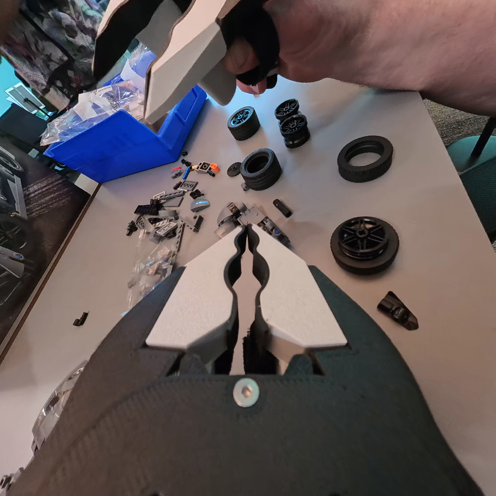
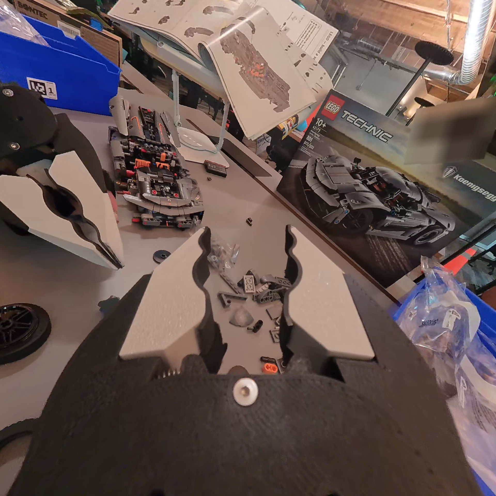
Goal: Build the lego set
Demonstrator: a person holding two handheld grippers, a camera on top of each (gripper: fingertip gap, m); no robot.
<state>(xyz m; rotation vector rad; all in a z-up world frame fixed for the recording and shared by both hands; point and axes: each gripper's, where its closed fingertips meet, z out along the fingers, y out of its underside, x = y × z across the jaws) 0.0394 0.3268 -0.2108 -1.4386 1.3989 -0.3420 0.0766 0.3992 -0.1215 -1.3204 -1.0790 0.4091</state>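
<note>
My left gripper is shut, its tips right at a small grey sub-assembly on the table; I cannot tell if they touch it. It also shows at the left of the right wrist view, shut. My right gripper is open and empty above a pile of loose grey and black pieces, which also shows in the left wrist view. A hand holds it high, and one of its fingers shows there. The part-built grey car lies further back.
Wheels and bare tyres lie on the right. A blue bin with bags stands at the back. A booklet on a stand and the set's box are nearby.
</note>
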